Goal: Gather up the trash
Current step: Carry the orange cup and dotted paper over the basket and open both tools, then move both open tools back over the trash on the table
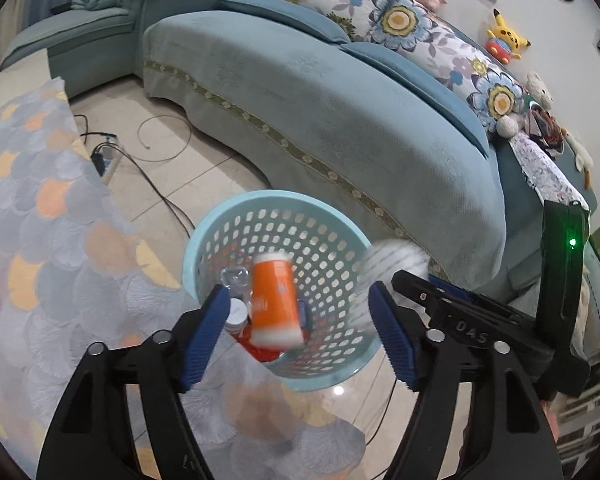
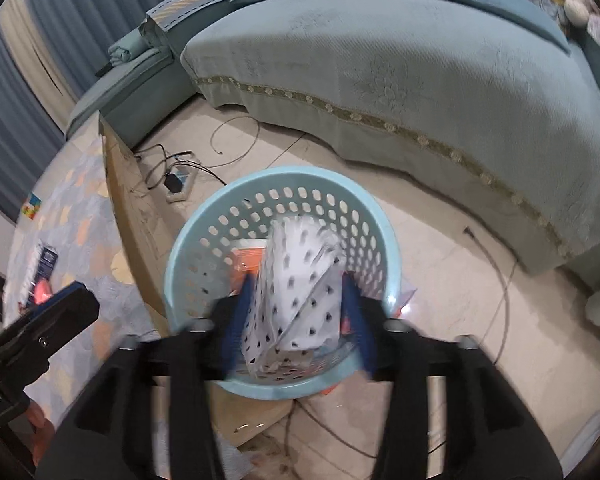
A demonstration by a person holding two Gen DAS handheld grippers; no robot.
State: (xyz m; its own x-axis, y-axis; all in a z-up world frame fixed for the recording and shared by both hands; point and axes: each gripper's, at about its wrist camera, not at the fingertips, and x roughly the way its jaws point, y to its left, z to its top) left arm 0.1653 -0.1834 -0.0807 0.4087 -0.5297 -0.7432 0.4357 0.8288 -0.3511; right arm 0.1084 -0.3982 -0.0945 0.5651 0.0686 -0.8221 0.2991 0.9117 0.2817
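Spotted paper (image 2: pixel 296 292) motion-blurred; basket (image 2: pixel 284 178) contents partly hidden.

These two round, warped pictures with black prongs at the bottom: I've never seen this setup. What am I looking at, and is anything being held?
No robot here: a person holds a two-finger gripper in each hand, each carrying a fisheye camera that looks along its fingers.

The left wrist view shows the left gripper open above a light blue perforated basket on the tiled floor, with an orange cup loose between the blue pads, blurred, over the basket.

The right wrist view shows the right gripper over the same basket, with a spotted white paper between its fingers; its jaws look parted, so the paper seems released.

Behind is a teal sofa; left, a patterned cloth.
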